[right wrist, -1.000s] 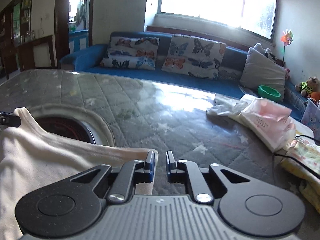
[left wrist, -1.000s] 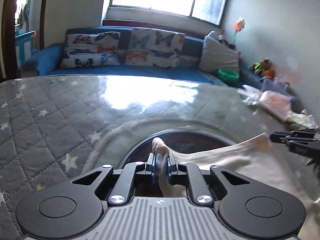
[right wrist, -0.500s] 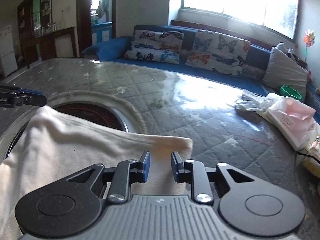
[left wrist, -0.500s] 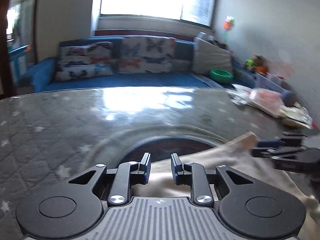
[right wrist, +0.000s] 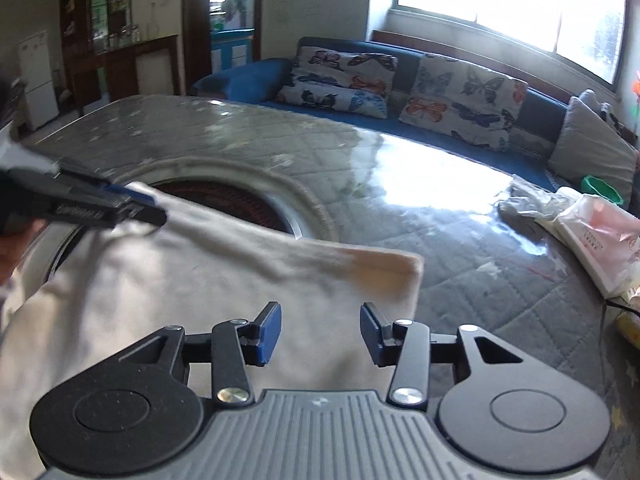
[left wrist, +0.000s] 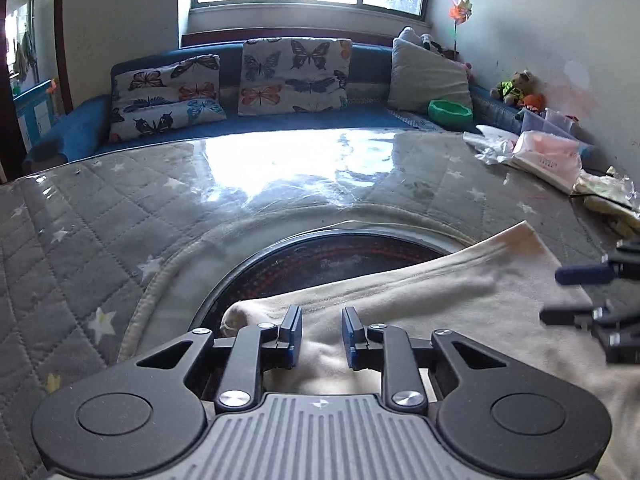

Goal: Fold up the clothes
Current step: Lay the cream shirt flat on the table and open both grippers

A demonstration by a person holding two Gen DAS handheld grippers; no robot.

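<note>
A cream garment (left wrist: 440, 300) lies spread on the grey quilted table (left wrist: 120, 220), partly over a round dark inset (left wrist: 320, 256). My left gripper (left wrist: 320, 332) stands open just above the garment's near left corner; the cloth shows between its pads, which do not press on it. In the right wrist view the same garment (right wrist: 180, 280) fills the lower left. My right gripper (right wrist: 320, 330) hovers over its right end, its jaws opening with nothing pinched between them. Each gripper shows in the other's view: the right gripper (left wrist: 554, 296) at the right edge, the left gripper (right wrist: 156, 210) at the left.
A blue sofa with butterfly cushions (left wrist: 288, 72) runs along the table's far side. Plastic bags and a pink pack (left wrist: 548, 152) lie at the table's right end, with a green bowl (left wrist: 450, 110) behind. A hand (right wrist: 12, 248) shows at the left edge.
The left gripper has let go of the garment's corner and its jaws have parted. The right gripper's jaws have widened. The garment now lies flatter on the table.
</note>
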